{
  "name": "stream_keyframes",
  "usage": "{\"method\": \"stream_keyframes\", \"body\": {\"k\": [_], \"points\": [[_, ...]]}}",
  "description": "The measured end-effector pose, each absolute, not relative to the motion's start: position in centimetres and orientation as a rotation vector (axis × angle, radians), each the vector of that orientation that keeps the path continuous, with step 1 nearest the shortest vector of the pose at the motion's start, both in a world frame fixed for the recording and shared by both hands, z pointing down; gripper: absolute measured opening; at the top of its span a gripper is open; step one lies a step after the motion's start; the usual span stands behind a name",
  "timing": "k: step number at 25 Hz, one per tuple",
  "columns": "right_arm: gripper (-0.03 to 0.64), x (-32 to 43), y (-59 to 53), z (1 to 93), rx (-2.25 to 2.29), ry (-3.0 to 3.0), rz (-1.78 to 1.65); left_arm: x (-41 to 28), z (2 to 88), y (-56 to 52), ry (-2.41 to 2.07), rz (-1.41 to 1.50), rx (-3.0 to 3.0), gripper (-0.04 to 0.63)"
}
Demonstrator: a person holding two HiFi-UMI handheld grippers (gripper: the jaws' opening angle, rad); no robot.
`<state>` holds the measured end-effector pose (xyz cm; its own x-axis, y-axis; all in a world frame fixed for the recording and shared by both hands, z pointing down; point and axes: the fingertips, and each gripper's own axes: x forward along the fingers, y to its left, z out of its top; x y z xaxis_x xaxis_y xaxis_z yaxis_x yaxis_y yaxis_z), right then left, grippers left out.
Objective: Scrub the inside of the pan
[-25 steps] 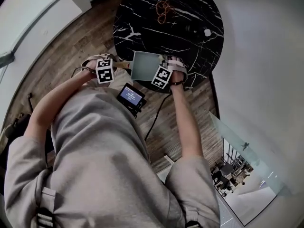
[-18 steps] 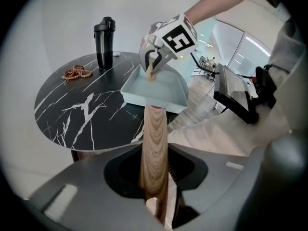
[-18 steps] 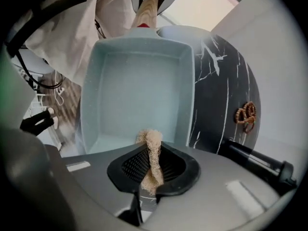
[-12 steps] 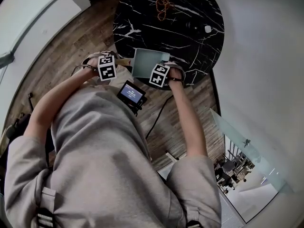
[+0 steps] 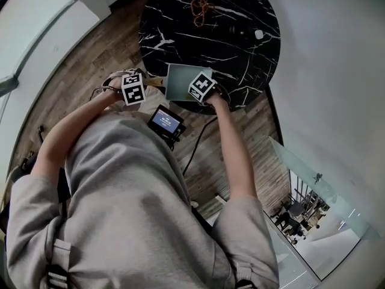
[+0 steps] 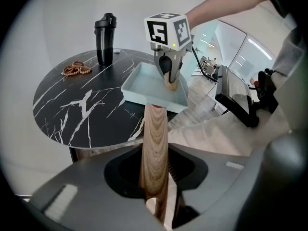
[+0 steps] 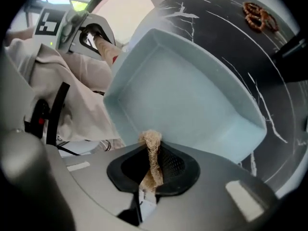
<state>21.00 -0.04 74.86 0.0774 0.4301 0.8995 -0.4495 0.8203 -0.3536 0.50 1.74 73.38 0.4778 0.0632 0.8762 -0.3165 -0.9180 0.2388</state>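
While L gripper (image 6: 156, 179) fingers clench handle (image 6: 155, 138) and R gripper (image 7: 150, 179) fingers pinch scrubber (image 7: 152, 148), hard strokes may tip pan (image 7: 192, 95) off bench (image 6: 82, 107).

Lettering on the small screen (image 5: 165, 121) seems too tiny to read.

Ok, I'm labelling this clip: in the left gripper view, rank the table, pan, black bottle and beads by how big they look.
1. table
2. pan
3. black bottle
4. beads
The bottle and beads sit farther from the camera than the pan, so their true size is unsure.
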Motion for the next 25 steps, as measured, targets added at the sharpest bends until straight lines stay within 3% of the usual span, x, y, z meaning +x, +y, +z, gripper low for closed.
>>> {"method": "stream_keyframes", "body": {"k": [9,15,25], "points": [[0.044,11.6,2.4,75.1,0.029,-1.516,0.926,0.4,73.5,2.0,-0.201,1.431,2.343,0.112],[0.046,11.1,2.1,75.3,0.080,-1.454,0.985,0.2,73.4,2.3,-0.180,1.429,2.344,0.110],[0.046,10.8,-3.0,75.6,0.499,-1.504,1.448,0.2,73.7,2.0,-0.128,1.496,2.396,0.103]]}}
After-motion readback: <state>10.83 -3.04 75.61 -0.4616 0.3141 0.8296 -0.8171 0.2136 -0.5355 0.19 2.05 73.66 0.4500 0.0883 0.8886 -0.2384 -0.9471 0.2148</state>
